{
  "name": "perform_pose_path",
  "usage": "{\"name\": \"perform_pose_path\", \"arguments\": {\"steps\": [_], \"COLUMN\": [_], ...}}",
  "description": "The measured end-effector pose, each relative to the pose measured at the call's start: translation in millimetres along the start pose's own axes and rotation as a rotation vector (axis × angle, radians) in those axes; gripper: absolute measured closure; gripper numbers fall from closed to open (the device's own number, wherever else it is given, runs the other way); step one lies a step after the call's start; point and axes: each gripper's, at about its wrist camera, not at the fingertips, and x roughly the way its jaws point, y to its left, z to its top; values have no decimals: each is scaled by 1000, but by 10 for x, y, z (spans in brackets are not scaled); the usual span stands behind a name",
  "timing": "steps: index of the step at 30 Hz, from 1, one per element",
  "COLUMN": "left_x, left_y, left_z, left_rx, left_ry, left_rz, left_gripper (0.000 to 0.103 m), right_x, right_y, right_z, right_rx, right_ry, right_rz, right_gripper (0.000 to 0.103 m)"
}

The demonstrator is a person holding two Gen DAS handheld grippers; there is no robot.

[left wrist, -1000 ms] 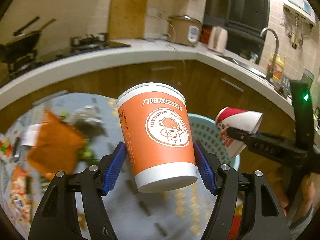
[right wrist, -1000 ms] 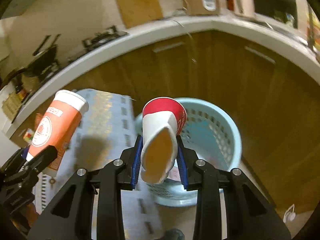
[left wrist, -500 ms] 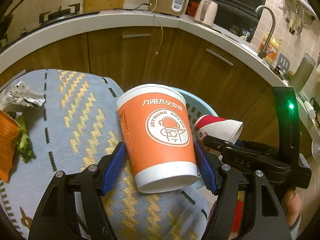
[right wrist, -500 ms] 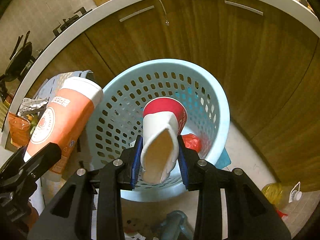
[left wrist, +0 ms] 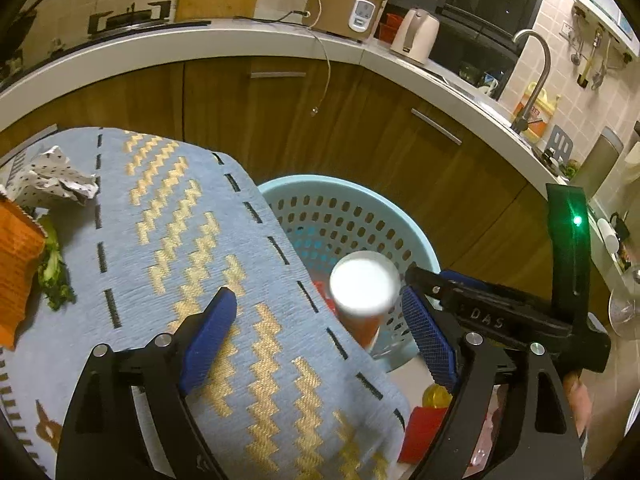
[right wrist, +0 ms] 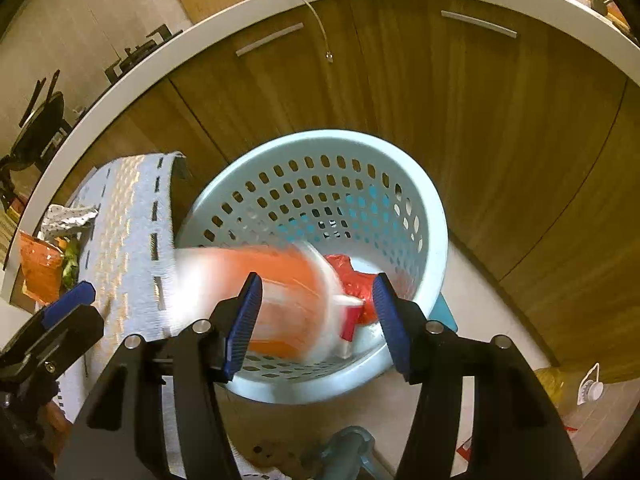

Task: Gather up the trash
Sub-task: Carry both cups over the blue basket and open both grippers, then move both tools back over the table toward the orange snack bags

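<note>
The orange paper cup [left wrist: 363,294] is blurred, bottom up, inside the pale blue perforated basket [left wrist: 416,240], touching neither claw. Beside it in the basket is red trash [right wrist: 352,276], perhaps the red-and-white cup. The left claw [left wrist: 320,332] is wide and empty, its jaws having just been opening; likewise the right claw [right wrist: 316,312]. Left of the basket lies the table [left wrist: 168,240] with its blue zigzag cloth, bearing crumpled paper [left wrist: 52,180] and an orange wrapper [left wrist: 16,264].

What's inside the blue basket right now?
Inside the basket: a blurred orange cup dropping in, a red-and-white cup and red wrapping. The orange cup hides much of the bottom.
</note>
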Motion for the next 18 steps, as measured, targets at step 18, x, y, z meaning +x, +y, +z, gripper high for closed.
{"name": "perform_pose_path", "arguments": {"steps": [18], "left_x": [-794], "left_y": [589], "left_z": [-192], "left_rx": [-131], "left_ry": [-147], "left_rz": [72], "left_gripper": [21], "right_x": [-348], "right_y": [745], "right_z": [-94], "right_rx": [-167], "right_ry": [-83], "right_rz": [67], "right_gripper": [49]}}
